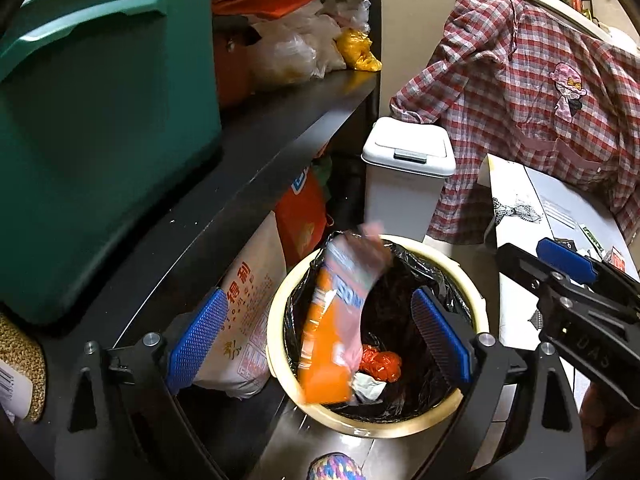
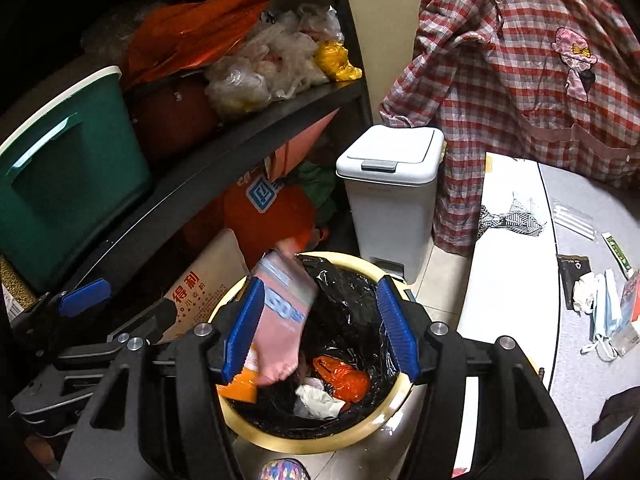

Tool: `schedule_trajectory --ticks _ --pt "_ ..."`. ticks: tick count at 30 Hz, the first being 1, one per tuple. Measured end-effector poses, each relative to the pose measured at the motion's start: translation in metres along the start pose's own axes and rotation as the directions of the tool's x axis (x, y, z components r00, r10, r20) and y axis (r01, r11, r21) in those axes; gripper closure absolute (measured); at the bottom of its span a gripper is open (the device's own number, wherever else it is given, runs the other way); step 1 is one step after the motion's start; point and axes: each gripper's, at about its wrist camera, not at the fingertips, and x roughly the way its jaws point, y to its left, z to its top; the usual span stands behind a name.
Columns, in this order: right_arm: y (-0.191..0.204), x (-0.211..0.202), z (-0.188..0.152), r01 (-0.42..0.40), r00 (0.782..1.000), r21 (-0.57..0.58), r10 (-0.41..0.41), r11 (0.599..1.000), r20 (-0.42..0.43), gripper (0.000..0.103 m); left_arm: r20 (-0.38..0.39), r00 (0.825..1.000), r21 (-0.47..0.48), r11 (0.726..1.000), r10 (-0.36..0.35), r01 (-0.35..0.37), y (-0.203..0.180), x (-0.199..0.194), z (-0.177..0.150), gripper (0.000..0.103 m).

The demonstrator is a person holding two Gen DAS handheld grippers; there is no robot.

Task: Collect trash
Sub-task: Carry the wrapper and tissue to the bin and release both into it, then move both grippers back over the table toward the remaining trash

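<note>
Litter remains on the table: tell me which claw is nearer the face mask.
Right. The right claw is over the bin, toward the mask; the left claw is farther left, by the shelf.

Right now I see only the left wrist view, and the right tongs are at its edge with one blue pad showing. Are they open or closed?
Observer: Open. The right wrist view shows the right tongs wide apart above the bin. The packet is blurred beside one pad.
Operator: Is there trash on the table? The tongs hide that part from me.
Observer: Yes. A crumpled tissue and a face mask lie on the table.
Operator: Anything else near them?
Observer: A black wrapper lies just behind the tissue.
</note>
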Motion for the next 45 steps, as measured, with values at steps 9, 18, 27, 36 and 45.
schedule_trajectory --ticks 9,18,27,36,45 --pt "-0.009 -0.042 0.004 0.028 0.998 -0.008 -0.028 1.000 0.054 0.034 0.046 0.999 -0.071 0.997 -0.024 0.028 0.000 -0.020 0.008 0.013" --pt "-0.040 -0.108 -0.007 0.059 0.992 0.022 -0.061 0.998 0.113 0.027 0.154 0.985 -0.038 0.995 -0.083 0.090 -0.040 -0.062 0.022 0.012" --pt "-0.113 -0.159 -0.046 0.214 0.964 0.141 -0.233 0.966 0.132 0.026 0.187 0.953 0.019 0.970 -0.240 0.241 -0.110 -0.084 0.030 0.008" --pt "-0.184 -0.170 -0.085 0.361 0.907 0.296 -0.406 0.884 0.107 0.026 0.159 0.923 0.081 0.936 -0.350 0.341 -0.181 -0.067 0.022 0.008" --pt "-0.240 -0.151 -0.115 0.428 0.881 0.368 -0.472 0.825 0.034 0.026 0.077 0.935 0.173 0.929 -0.346 0.329 -0.220 -0.029 -0.001 0.008"
